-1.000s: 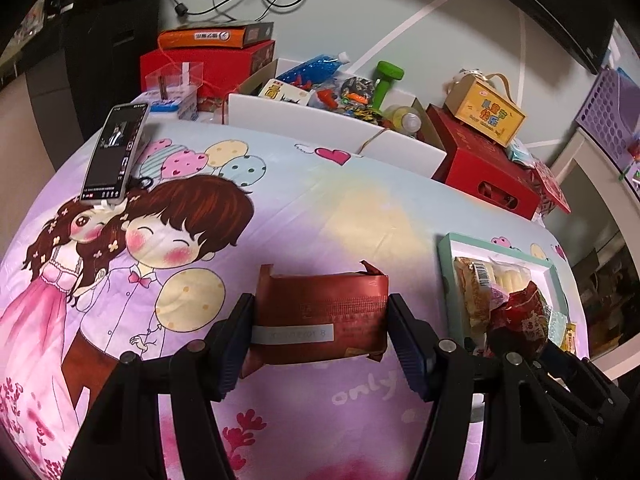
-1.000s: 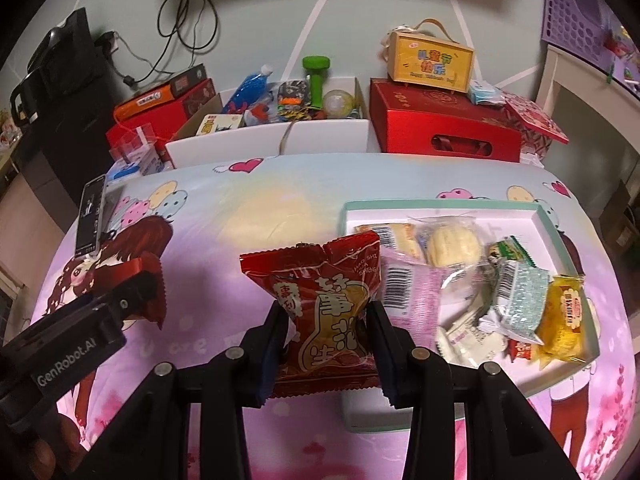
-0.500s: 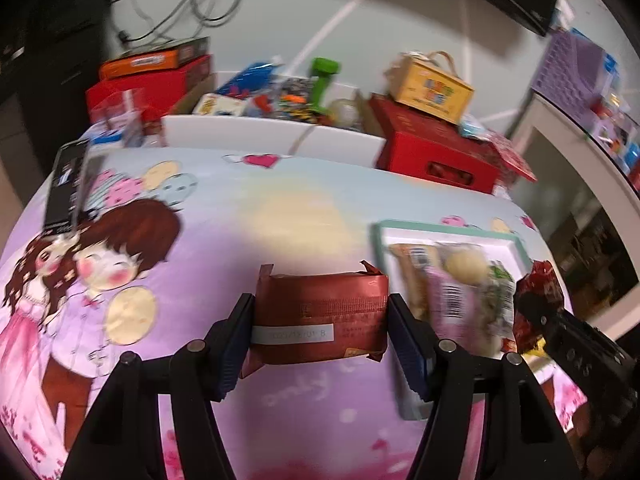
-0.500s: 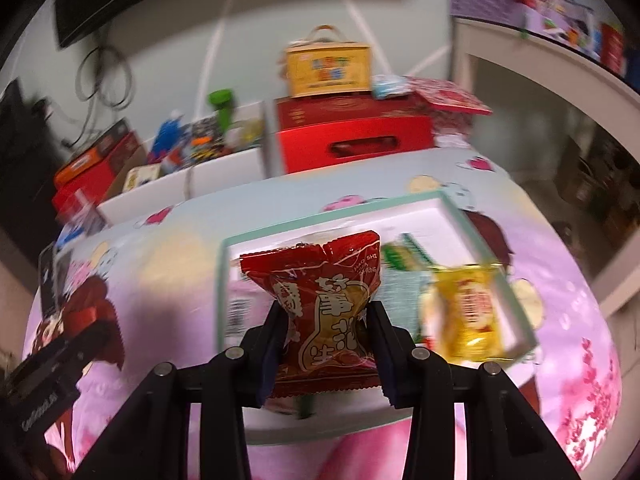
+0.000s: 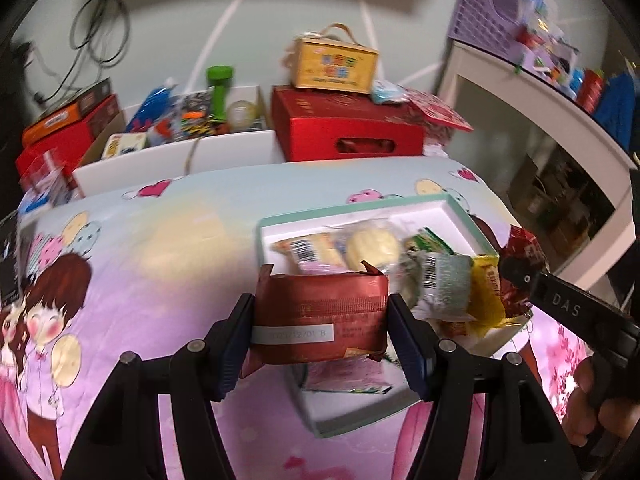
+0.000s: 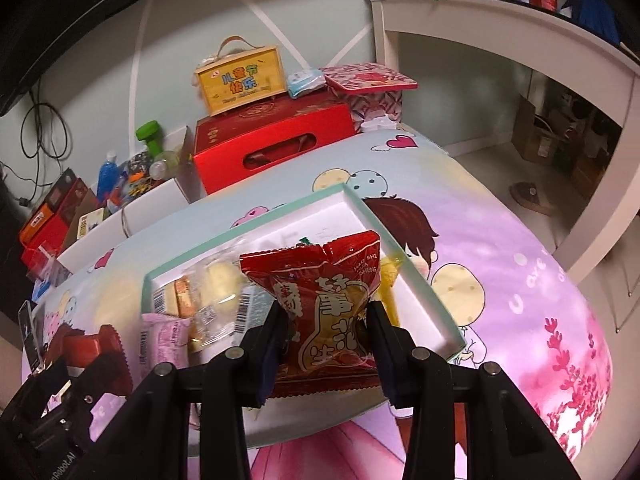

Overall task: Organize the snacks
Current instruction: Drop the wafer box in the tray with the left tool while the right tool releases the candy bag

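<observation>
Desk under a pink cartoon-print cloth (image 5: 168,264), cluttered boxes along the far wall. Each hand-held gripper carries one packet over the shallow mint-rimmed white tray (image 5: 360,210), presumably for deposit there. Left hand-held gripper (image 5: 320,322) is clamped on a dark red foil snack packet (image 5: 320,312); right hand-held gripper (image 6: 328,332) pinches a bright red printed snack bag (image 6: 320,296). Tray contents: roughly six packets, overlapping.

A dark red packet (image 5: 320,316) and a red peanut bag (image 6: 326,316) hang above a mint-rimmed box (image 6: 412,280). Wrapped snacks (image 5: 360,244) crowd inside it.
</observation>
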`<state>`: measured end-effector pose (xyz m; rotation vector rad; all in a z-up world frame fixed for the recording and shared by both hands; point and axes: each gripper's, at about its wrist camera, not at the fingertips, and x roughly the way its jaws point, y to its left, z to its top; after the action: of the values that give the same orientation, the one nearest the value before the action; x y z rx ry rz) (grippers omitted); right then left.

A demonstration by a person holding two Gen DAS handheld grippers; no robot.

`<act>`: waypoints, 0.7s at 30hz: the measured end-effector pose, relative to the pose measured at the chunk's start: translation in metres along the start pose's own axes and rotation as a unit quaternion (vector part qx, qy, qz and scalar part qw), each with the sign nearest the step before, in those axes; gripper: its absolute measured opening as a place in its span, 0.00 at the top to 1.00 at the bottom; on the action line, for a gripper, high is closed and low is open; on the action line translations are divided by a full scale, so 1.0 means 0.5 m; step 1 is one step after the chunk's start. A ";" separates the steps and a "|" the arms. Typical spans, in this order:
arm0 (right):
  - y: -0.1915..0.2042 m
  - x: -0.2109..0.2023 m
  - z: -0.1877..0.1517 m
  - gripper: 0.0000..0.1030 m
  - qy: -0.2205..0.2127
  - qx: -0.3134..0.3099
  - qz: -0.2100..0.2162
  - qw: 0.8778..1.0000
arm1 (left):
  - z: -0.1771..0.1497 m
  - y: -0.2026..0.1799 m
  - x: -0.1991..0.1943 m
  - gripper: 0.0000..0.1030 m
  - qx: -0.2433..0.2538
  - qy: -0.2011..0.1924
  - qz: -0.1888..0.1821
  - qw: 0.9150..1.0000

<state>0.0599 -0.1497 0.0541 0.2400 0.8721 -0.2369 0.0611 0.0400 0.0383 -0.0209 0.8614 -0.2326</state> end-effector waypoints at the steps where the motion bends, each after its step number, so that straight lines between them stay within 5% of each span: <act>1: -0.003 0.002 0.000 0.58 0.001 0.001 0.002 1.000 | 0.003 -0.007 0.004 0.35 0.005 0.000 0.000 1.000; 21: -0.007 0.071 0.014 0.58 0.013 -0.012 0.000 1.000 | 0.048 -0.086 0.096 0.35 0.063 0.007 -0.009 0.998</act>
<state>0.0859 -0.1588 0.0306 0.2222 0.9008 -0.2238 0.1010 -0.0136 0.0229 0.0904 0.8595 -0.3047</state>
